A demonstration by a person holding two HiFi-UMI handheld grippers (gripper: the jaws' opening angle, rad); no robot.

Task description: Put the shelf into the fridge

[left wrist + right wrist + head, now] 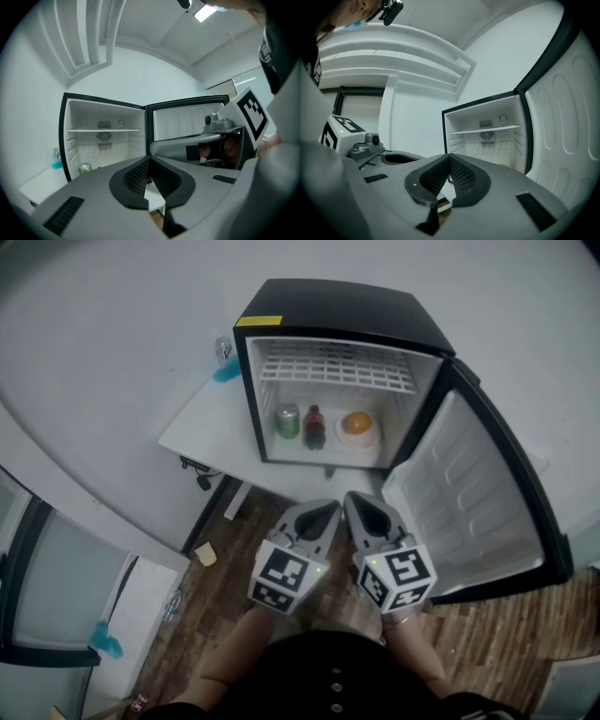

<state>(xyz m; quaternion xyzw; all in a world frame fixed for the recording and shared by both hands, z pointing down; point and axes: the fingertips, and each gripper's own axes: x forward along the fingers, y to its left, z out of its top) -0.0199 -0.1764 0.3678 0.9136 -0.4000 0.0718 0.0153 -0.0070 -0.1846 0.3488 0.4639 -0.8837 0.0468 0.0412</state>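
Note:
A white wire shelf [337, 367] sits level on the upper rails inside the black mini fridge [272, 306]. Its door [469, 502] swings wide open to the right. In the left gripper view the shelf [104, 130] shows as a thin white line across the cavity, and likewise in the right gripper view [485, 130]. My left gripper [326, 508] and right gripper [356, 501] hover side by side in front of the fridge, apart from it. Both are shut and hold nothing. Their pads meet in their own views, left gripper [149, 160] and right gripper [449, 160].
On the fridge floor stand a green can [288, 420], a dark bottle [314, 427] and an orange on a plate [357, 425]. The fridge rests on a white table [202, 432], with a blue-based bottle [225, 360] beside it. Wooden floor lies below.

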